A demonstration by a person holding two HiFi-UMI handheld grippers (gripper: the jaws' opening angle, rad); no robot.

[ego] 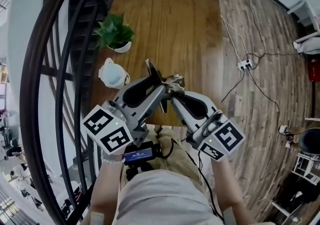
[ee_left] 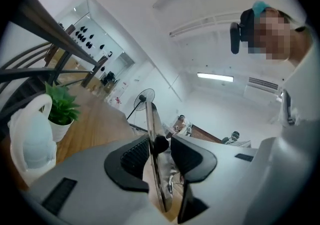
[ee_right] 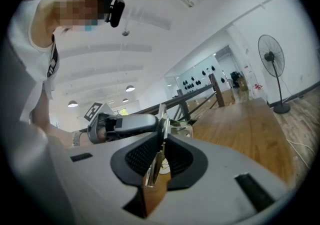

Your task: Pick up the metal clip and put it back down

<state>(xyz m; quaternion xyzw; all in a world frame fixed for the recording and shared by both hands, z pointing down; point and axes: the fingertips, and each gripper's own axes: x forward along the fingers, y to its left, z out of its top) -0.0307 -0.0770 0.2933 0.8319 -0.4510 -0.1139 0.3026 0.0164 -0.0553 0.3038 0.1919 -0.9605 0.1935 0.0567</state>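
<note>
Metal clip (ego: 159, 75), pinched by left claw (ee_left: 160, 145) and right claw (ee_right: 161, 141) together, hangs above the desk (ego: 170, 14), likely for steadiness.

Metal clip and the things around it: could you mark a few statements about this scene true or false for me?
1. The left gripper and the right gripper both have their jaws shut on the metal clip. True.
2. The metal clip lies flat on the wooden table. False: the two grippers hold it up off the table.
3. A potted plant stands on the table. True.
4. The white jug stands to the right of the grippers. False: it stands to their left, near the plant.
</note>
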